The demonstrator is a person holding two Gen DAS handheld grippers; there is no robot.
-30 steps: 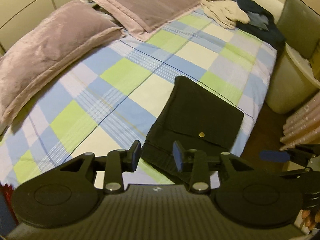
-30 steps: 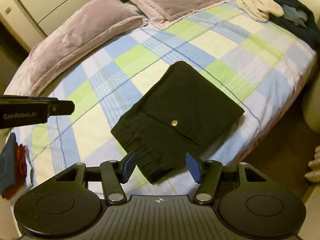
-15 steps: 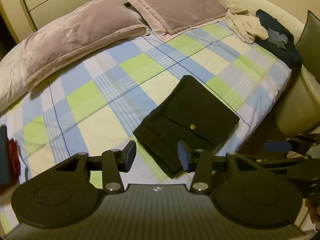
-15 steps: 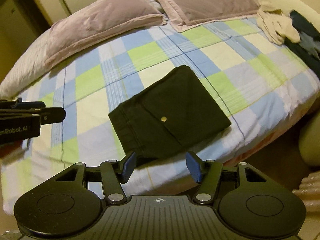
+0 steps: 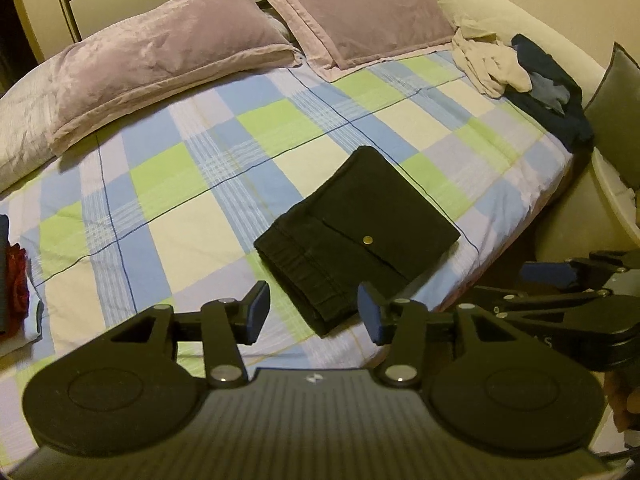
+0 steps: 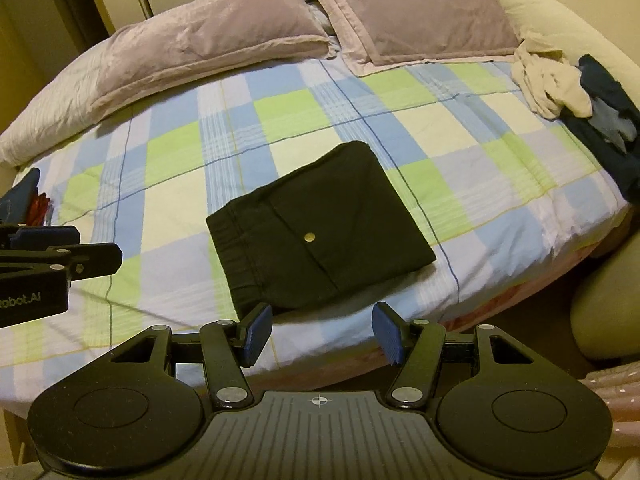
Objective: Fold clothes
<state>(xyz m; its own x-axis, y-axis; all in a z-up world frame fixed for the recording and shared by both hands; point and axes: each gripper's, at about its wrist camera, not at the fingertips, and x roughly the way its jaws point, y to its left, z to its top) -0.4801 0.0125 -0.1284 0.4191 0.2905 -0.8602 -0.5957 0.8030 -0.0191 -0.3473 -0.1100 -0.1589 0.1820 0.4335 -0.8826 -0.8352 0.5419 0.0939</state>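
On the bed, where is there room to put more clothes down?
Bare checked sheet lies between the pillows and the folded black garment. The far right corner is crowded with unfolded clothes.

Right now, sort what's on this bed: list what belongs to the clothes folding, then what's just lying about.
Part of the folding:
- folded black trousers, lying flat
- cream garment, crumpled
- dark blue garment, unfolded
- left gripper and right gripper, both open and empty

Just lying about:
- two mauve pillows
- checked bedsheet
- grey cushion
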